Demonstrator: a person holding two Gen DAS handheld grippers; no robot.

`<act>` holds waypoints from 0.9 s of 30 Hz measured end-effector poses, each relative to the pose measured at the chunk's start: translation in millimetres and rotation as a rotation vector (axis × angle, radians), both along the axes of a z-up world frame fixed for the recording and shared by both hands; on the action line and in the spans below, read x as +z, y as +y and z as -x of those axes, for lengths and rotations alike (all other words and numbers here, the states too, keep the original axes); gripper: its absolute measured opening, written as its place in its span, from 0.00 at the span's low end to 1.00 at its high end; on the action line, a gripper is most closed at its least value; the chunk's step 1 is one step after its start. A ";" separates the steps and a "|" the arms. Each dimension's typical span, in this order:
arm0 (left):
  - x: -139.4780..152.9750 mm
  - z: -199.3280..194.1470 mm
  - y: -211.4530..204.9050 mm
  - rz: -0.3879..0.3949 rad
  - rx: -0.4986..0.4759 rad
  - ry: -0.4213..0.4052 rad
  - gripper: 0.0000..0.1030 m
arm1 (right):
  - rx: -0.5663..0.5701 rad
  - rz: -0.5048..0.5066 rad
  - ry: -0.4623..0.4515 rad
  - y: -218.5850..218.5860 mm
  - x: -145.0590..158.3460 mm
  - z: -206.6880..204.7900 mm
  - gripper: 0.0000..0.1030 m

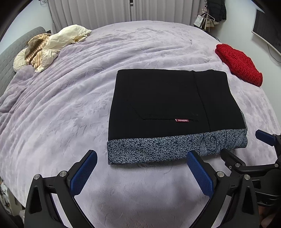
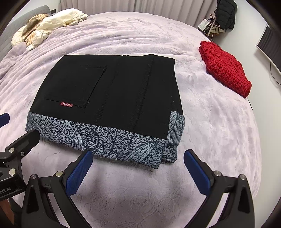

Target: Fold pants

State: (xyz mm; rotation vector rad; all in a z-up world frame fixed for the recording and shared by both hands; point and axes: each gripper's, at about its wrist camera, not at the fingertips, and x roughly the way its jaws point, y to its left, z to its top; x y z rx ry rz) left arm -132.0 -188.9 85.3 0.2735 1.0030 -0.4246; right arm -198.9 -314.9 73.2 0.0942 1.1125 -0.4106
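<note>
The pants [image 1: 166, 101] lie folded into a flat rectangle on the lilac bed cover [image 1: 61, 108], black with a speckled grey leaf-print band along the near edge and a small red label. In the right wrist view the same pants [image 2: 112, 91] show a back pocket and several stacked layers at the near right corner. My left gripper [image 1: 142, 158] is open, just short of the near edge, nothing between its blue pads. My right gripper [image 2: 138, 157] is open too, at the near right corner, holding nothing. Each gripper shows at the edge of the other's view.
A folded red knit garment [image 1: 240, 64] lies to the right of the pants near the bed's edge. Cream and striped bedding [image 1: 52, 43] is heaped at the far left by a grey headboard. Curtains, hanging bags and a dark jacket [image 2: 226, 14] stand beyond the bed.
</note>
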 end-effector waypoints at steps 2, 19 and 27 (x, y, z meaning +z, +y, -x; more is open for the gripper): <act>-0.5 1.1 0.4 0.003 0.000 0.000 1.00 | 0.000 0.004 0.000 0.2 0.2 0.1 1.00; -4.8 -0.6 2.6 -0.036 0.010 -0.010 1.00 | -0.003 0.006 0.003 6.6 1.6 0.5 1.00; -3.2 0.0 2.2 -0.037 -0.001 -0.023 1.00 | -0.003 0.006 0.001 6.7 1.9 -0.4 1.00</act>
